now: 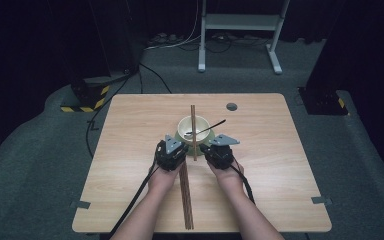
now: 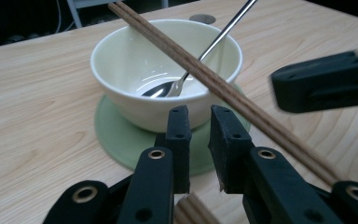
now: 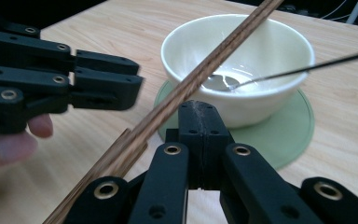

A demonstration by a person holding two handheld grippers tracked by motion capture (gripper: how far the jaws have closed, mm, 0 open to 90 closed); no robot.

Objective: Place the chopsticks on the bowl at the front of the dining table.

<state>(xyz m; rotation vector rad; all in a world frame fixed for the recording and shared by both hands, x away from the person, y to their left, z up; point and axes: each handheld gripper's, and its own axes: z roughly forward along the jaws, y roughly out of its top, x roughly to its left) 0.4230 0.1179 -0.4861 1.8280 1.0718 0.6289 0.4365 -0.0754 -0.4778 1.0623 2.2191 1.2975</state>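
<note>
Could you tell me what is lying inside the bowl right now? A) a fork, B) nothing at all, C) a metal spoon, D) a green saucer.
C. A metal spoon rests with its head in the bottom of the bowl and its handle leaning out over the rim. The chopsticks lie across the top of the bowl rather than inside it, and the green saucer sits beneath it.
</note>
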